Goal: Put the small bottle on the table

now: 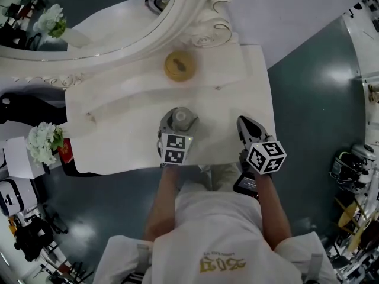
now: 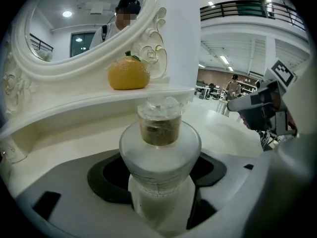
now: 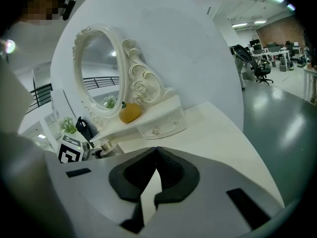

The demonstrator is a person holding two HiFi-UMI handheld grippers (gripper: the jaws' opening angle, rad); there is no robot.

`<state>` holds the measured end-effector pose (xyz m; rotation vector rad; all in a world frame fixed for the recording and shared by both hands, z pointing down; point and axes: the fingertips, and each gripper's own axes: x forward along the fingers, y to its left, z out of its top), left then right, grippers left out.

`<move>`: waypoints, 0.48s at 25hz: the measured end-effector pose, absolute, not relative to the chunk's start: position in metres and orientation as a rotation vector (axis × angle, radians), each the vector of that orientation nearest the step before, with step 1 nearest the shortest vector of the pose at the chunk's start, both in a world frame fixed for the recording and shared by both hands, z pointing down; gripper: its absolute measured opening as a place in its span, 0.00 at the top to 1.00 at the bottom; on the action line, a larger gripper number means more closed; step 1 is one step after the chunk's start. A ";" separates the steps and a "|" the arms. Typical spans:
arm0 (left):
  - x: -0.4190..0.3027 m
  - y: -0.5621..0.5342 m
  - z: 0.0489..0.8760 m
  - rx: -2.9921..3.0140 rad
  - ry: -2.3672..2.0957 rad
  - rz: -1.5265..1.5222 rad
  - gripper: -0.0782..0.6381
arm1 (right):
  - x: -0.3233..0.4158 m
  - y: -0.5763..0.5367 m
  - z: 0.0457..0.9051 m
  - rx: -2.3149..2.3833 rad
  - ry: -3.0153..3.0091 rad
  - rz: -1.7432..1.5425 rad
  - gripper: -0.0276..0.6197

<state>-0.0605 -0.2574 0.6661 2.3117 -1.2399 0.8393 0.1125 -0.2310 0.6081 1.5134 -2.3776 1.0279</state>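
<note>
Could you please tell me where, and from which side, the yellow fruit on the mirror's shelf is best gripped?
Grip the yellow fruit across its round middle, below the green stem, with one jaw on each side. Come from the front, over the table, and slightly from above. The mirror frame stands close behind the fruit, while its front and top look free.

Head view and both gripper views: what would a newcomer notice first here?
The small bottle, frosted with a clear stopper, is clamped in the left claw over the white dressing table. Behind it, an orange fruit sits on the shelf below the ornate oval mirror. The right claw hangs shut and empty alongside.
</note>
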 end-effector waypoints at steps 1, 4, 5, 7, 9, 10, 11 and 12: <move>-0.060 -0.258 0.667 2.314 -1.245 0.845 0.40 | 0.113 -0.231 0.608 1.513 -2.378 1.026 0.94; -0.060 -0.259 0.667 2.307 -1.258 0.835 0.40 | 0.113 -0.232 0.610 1.507 -2.375 1.023 0.94; -0.060 -0.259 0.668 2.306 -1.260 0.835 0.40 | 0.112 -0.232 0.611 1.503 -2.374 1.024 0.94; -0.060 -0.257 0.671 2.309 -1.256 0.857 0.40 | 0.109 -0.232 0.611 1.496 -2.375 1.023 0.94; -0.059 -0.256 0.672 2.322 -1.246 0.883 0.40 | 0.106 -0.232 0.609 1.486 -2.383 1.018 0.94; -0.058 -0.256 0.671 2.327 -1.241 0.885 0.40 | 0.103 -0.233 0.609 1.479 -2.388 1.015 0.94; -0.058 -0.257 0.672 2.327 -1.236 0.881 0.40 | 0.101 -0.233 0.608 1.473 -2.392 1.011 0.94; -0.058 -0.257 0.673 2.321 -1.232 0.874 0.39 | 0.099 -0.234 0.608 1.467 -2.395 1.008 0.94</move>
